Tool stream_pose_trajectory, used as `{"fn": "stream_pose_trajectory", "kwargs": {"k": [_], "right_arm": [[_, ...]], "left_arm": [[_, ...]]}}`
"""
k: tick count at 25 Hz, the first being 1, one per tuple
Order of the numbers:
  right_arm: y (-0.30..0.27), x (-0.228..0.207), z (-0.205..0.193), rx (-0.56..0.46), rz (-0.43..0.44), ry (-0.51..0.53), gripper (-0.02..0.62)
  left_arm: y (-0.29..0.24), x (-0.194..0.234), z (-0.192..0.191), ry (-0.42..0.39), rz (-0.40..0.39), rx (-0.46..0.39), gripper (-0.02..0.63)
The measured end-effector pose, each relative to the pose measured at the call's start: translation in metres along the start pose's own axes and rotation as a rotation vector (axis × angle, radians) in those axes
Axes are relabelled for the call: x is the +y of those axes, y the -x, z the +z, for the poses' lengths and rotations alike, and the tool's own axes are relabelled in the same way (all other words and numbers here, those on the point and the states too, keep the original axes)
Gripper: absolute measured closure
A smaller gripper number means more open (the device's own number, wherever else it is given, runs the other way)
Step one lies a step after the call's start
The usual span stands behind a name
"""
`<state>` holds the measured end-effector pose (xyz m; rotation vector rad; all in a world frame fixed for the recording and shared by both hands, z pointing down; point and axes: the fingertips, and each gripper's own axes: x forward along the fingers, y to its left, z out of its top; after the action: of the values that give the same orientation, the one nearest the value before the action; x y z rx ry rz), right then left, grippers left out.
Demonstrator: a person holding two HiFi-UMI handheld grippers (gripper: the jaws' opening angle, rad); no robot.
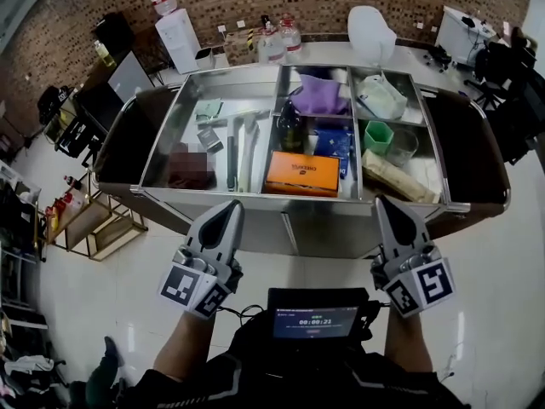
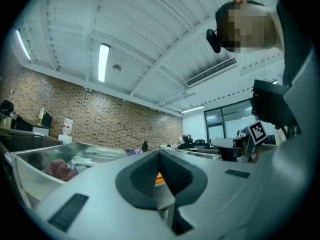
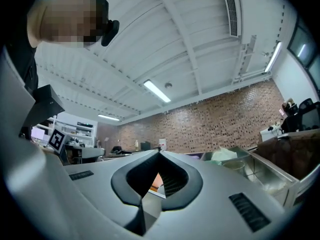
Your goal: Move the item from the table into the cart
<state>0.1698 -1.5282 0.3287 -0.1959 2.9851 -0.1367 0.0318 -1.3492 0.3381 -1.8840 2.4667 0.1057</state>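
The steel cart stands right in front of me, its top split into three bins. The middle bin holds an orange box, a dark bottle, a purple cloth and a blue packet. My left gripper hovers at the cart's near rim, shut with nothing in it. My right gripper is level with it near the right bin, also shut and empty. In the left gripper view the left gripper has its tips touching; in the right gripper view the right gripper does too.
The right bin holds a green cup, a clear cup and a white bag. The left bin holds long tools. Behind the cart a white table carries bottles. A low shelf stands at the left.
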Motion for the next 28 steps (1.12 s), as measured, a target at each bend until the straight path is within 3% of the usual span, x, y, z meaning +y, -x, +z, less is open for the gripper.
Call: {"fn": "stream_pose_trajectory", "kwargs": {"k": [5, 9, 12, 14, 19, 28], "right_arm": [[-0.007, 0.026, -0.010, 0.025, -0.025, -0.031, 0.609], [-0.008, 0.044, -0.012, 0.033, -0.055, -0.014, 0.609], [-0.007, 0.054, -0.013, 0.048, -0.045, -0.004, 0.609], [-0.005, 0.056, -0.014, 0.053, -0.038, -0.015, 0.609], [0.002, 0.054, -0.010, 0.067, -0.041, -0.025, 0.609], [0.009, 0.048, -0.004, 0.067, -0.042, -0.009, 0.609]], "left_arm": [[0.017, 0.023, -0.016, 0.045, 0.002, 0.035, 0.620], [0.027, 0.028, -0.009, -0.029, -0.031, 0.042, 0.620], [0.038, 0.036, -0.010, 0.007, 0.002, 0.059, 0.620], [0.044, 0.039, -0.012, 0.048, 0.024, 0.070, 0.620], [0.042, 0.029, -0.003, 0.009, 0.014, 0.039, 0.620], [0.038, 0.018, -0.014, 0.044, 0.013, 0.075, 0.620]]}}
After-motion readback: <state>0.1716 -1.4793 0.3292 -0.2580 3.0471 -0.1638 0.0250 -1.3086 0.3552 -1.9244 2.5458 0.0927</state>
